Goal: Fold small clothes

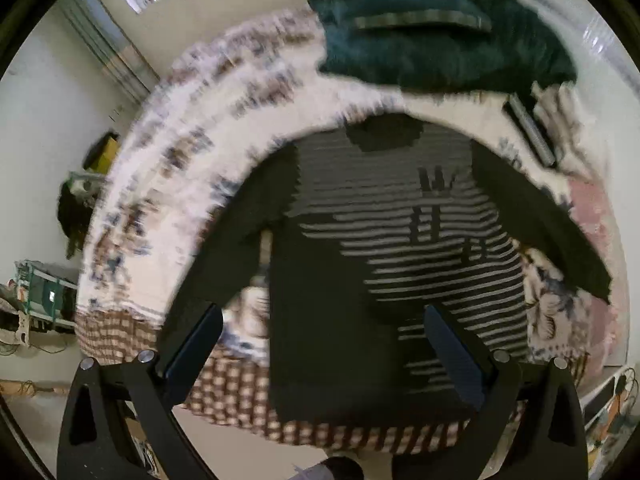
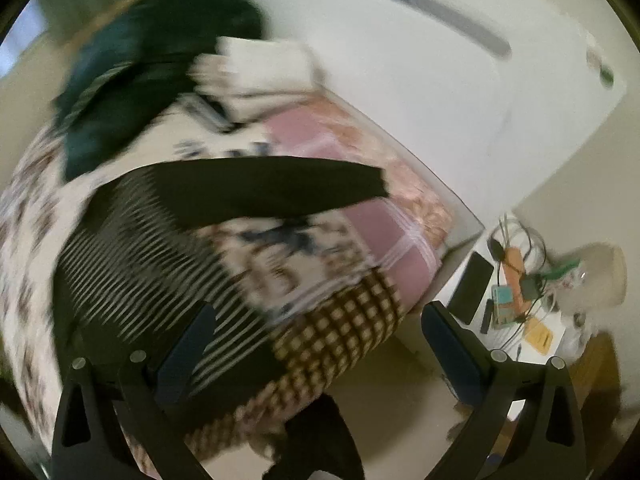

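A small black-and-grey striped long-sleeved shirt [image 1: 400, 240] lies spread flat on the bed, neck far, hem at the near edge. Its black sleeves stretch out left and right. My left gripper [image 1: 324, 332] is open and empty, held above the shirt's lower part. In the right wrist view the same shirt [image 2: 152, 240] lies at the left with its right sleeve [image 2: 280, 188] stretched across the bedcover. My right gripper [image 2: 316, 328] is open and empty, above the bed's near right corner beside the shirt's hem. Both views are motion-blurred.
The bed has a white floral cover [image 1: 192, 160] with a brown checked border [image 2: 340, 328] and a pink blanket [image 2: 384, 216]. A teal pillow [image 1: 432, 40] lies at the head. A side table with a phone [image 2: 472, 284] and cables stands right of the bed.
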A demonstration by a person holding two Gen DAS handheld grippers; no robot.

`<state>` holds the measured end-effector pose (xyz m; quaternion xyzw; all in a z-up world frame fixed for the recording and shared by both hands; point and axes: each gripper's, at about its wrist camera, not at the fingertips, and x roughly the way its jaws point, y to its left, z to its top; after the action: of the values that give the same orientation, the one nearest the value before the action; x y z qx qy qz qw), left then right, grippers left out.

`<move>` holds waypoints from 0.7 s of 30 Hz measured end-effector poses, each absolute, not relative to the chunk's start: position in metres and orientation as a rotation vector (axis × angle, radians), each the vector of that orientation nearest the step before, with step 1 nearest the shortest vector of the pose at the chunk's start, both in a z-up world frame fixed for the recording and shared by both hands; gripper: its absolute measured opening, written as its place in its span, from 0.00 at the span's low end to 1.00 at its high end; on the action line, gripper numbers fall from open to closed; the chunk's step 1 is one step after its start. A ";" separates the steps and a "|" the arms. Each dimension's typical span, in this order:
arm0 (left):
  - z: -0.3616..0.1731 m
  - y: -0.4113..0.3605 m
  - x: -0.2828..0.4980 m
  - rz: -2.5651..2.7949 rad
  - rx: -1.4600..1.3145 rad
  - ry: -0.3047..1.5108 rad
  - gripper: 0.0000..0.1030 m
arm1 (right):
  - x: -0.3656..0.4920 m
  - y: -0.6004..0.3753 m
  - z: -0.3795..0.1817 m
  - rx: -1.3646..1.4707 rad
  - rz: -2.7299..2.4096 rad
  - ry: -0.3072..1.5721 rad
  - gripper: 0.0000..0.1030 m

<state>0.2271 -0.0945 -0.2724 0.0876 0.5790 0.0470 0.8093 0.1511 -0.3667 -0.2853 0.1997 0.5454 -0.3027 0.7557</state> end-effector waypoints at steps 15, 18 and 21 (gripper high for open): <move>-0.520 -0.168 0.351 0.253 0.203 1.489 1.00 | 0.215 -0.630 -0.623 1.203 -0.939 0.988 0.54; -0.529 -0.171 0.365 0.253 0.197 1.474 1.00 | 0.224 -0.637 -0.632 1.164 -0.999 0.915 0.12; -0.529 -0.168 0.374 0.248 0.169 1.444 1.00 | 0.236 -0.638 -0.626 1.075 -1.029 0.887 0.05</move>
<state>0.3735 -0.1682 -0.5288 0.0768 0.6585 0.1130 0.7401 0.2360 -0.6379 -0.6258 0.4729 0.3903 -0.4526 0.6475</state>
